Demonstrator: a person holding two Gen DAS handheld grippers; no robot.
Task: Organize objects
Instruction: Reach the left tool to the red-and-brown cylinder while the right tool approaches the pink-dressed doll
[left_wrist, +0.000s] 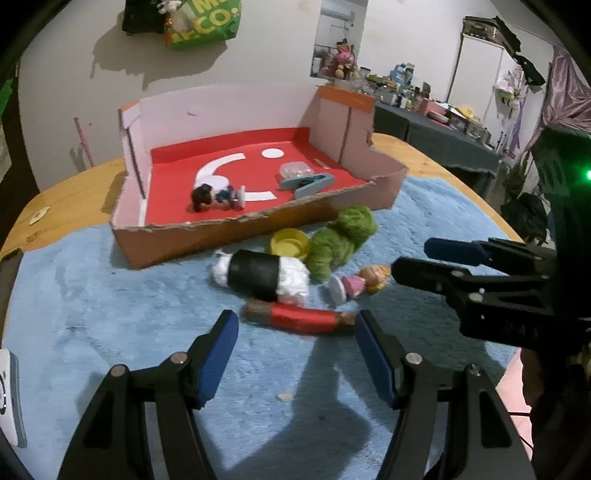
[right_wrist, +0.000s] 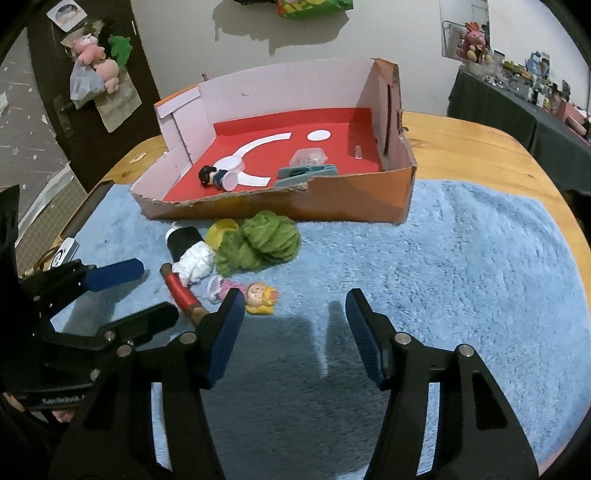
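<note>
Left gripper (left_wrist: 295, 350): nearest, fingers apart, nothing between them, poised over the blue rug (left_wrist: 110, 314); the red-banded roll lies just beyond the tips.
Right gripper (right_wrist: 295, 325): fingers apart and empty over bare rug, left fingertip just beside the blonde figurine.
Red-banded roll (left_wrist: 303, 319): lying flat on the rug, brown ends showing.
Blonde figurine (right_wrist: 258, 295): pink dress, on its side, right of the roll.
Black cylinder with white wrapping (left_wrist: 258, 275): on its side, just beyond the roll.
Green yarn bundle (right_wrist: 258, 240): right of the cylinder, near the box front.
Yellow cup (left_wrist: 290, 242): between cylinder and yarn, touching the yarn.
Cardboard box (right_wrist: 351, 206): torn low front wall, red floor with white shapes, standing at the rug's far edge on the wooden tabletop (right_wrist: 480, 147).
Box contents: dark-haired figurine (right_wrist: 216, 177) at left, on its side; grey-blue clip (right_wrist: 306, 173) and clear plastic container (right_wrist: 308, 157) at right.
</note>
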